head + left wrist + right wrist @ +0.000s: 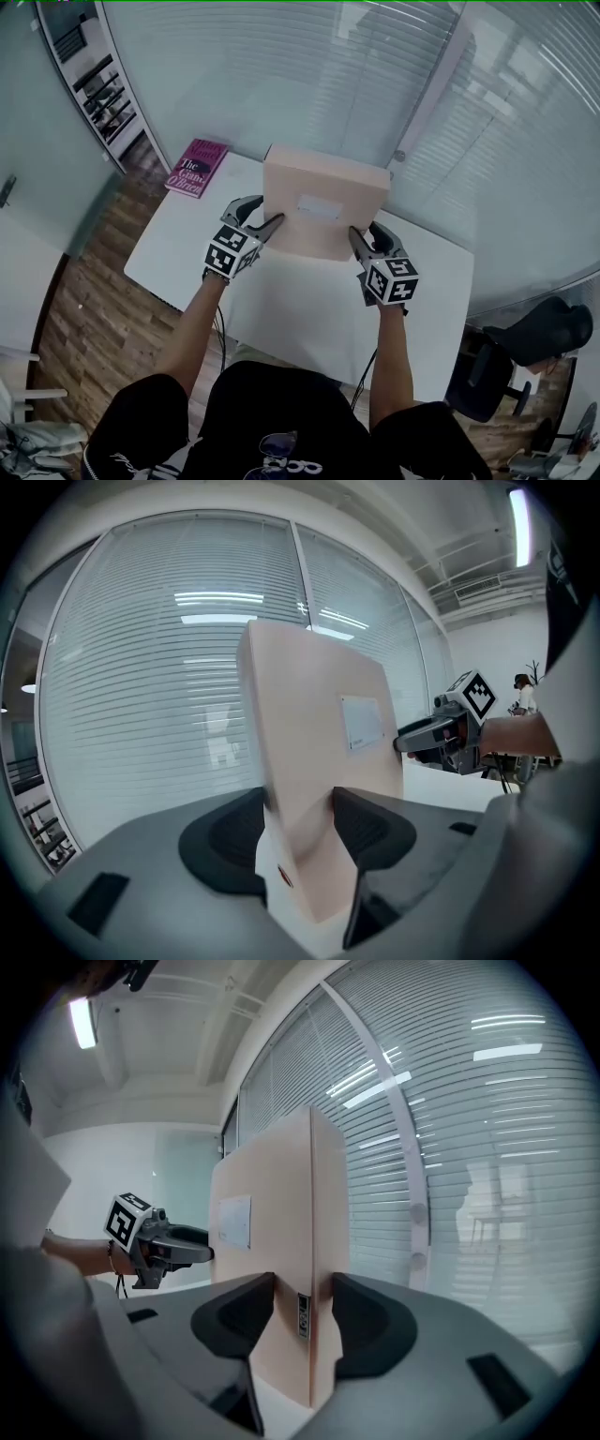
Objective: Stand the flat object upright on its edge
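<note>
**A:** Where is the flat box (323, 202) placed, and how is it held?

**B:** It is seen upright toward the far middle of the white table (178, 258). Its labelled face is turned to the near side, and its lower edge seems to be met by the tabletop. Its left side edge is pinched between the jaws of the left gripper (300, 829), and its right side edge between those of the right gripper (303, 1321). Both pairs are pressed onto the cardboard low down.

**A:** How should the step be finished well?

**B:** The box should be brought truly vertical and its full lower edge seated before anything is let go, since a slight lean is suggested in the left gripper view. One grip would best be eased first while balance is checked with the other. The jaws should be drawn straight outward so that the narrow edge is not nudged. The book (198, 167) at the far left corner lies well apart and need not be minded.
</note>
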The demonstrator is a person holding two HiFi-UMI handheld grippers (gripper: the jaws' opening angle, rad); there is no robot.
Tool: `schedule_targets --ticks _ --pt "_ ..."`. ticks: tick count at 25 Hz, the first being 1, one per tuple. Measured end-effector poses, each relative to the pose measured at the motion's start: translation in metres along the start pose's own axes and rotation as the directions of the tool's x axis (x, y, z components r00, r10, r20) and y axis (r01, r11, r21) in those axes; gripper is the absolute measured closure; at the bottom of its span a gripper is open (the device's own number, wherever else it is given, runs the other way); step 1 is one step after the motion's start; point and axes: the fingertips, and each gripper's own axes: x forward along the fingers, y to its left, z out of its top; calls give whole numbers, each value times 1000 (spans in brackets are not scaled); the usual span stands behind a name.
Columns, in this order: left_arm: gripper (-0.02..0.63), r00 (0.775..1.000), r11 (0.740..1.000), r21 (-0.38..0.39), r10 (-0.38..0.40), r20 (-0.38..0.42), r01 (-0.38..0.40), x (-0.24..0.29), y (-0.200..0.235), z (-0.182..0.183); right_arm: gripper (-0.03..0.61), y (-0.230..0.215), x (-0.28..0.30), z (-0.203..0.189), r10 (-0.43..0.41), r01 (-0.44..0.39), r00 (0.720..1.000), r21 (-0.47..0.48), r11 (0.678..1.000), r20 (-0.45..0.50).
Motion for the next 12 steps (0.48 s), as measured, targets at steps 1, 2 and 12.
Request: schedule_targets --ticks 1,2,12 --pt "365 1000 1000 2 3 -2 -3 -3 16 -3 368 8 14 3 1 -1 1000 -1 1000 -1" --pt "365 1000 1000 2 6 -3 -6 -5 31 -6 368 15 28 6 1 -1 1000 -2 1000 -2" --pt "367 1000 1000 12 12 -10 -12 -26 154 -30 370 79 134 33 -15 15 1000 -20 1000 3"
